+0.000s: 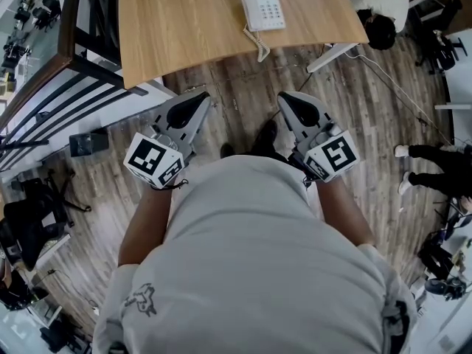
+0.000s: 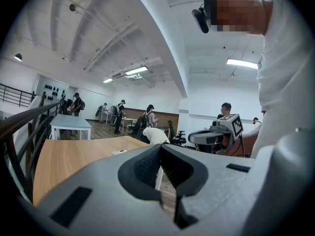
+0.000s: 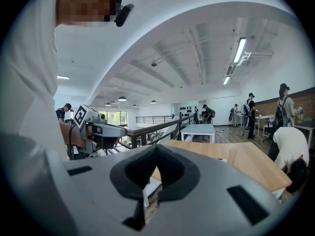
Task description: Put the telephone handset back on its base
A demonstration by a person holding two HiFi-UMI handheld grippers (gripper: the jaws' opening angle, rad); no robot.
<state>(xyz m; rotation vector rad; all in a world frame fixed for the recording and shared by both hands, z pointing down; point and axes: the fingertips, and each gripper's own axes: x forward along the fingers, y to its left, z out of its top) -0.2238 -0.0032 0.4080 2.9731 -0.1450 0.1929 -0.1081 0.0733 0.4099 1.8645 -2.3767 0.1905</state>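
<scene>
A white telephone [image 1: 263,9] lies near the front edge of the wooden table [image 1: 184,28], and its coiled cord [image 1: 258,46] hangs over that edge. I cannot tell whether the handset rests on the base. My left gripper [image 1: 198,102] and right gripper [image 1: 289,100] are held close to my body over the floor, short of the table, both shut and empty. In the left gripper view the closed jaws point at the table, where the telephone [image 2: 119,152] shows as a small white shape. The right gripper [image 2: 216,136] shows beside it.
A black stair railing [image 1: 51,87] runs along the left of the table. A person in white [image 1: 380,6] bends over at the table's right end, near its white leg [image 1: 332,56]. Another person's legs [image 1: 435,168] and office chairs are at the right.
</scene>
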